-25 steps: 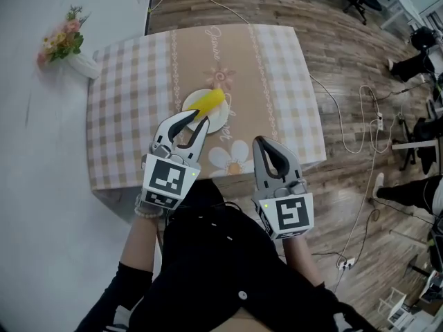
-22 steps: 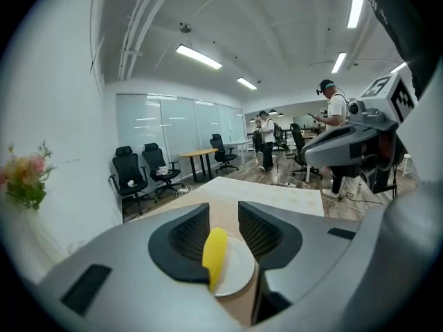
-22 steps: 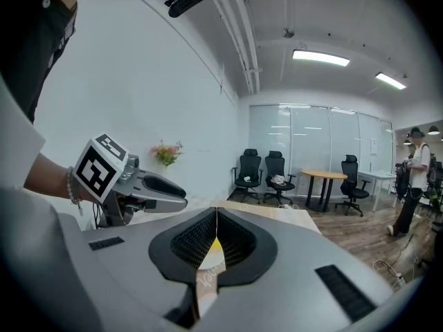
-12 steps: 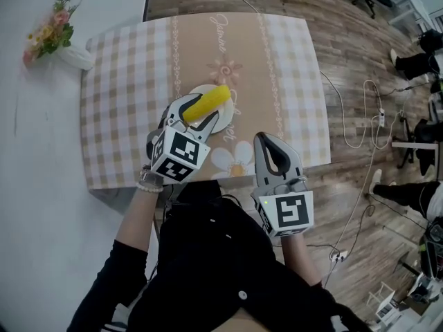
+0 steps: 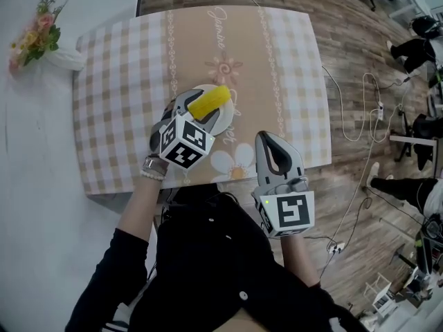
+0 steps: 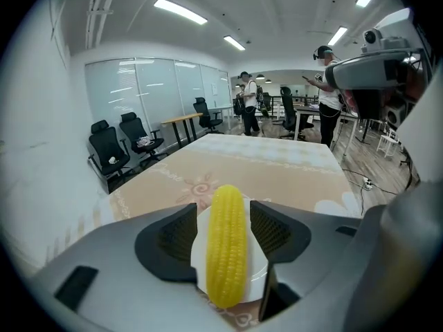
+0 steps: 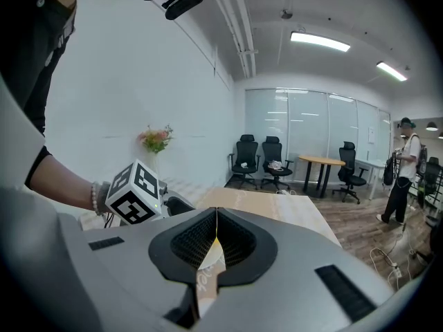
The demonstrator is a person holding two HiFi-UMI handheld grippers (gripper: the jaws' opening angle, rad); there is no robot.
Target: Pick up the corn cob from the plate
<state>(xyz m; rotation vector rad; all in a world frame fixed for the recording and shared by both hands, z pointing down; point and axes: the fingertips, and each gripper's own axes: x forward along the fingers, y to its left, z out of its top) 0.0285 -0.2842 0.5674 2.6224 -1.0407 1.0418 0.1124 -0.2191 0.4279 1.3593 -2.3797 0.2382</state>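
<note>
Now the left tool [image 6: 224, 211] has dropped over the plate [image 5: 225, 121], jaws opening astride the untouched corn cob [image 6: 226, 247], ready to clamp.

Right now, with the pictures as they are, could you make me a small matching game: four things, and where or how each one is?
Things:
1. corn
2. left gripper
3. right gripper
4. flowers

Place or state:
A. jaws together, nothing held
B. lying on the plate
C. off the table, to its left
D. jaws apart, one each side of the corn

Pairs: 1-B, 2-D, 3-A, 4-C.

The left gripper's jaws are opening, with the corn between them and not yet pressed.
</note>
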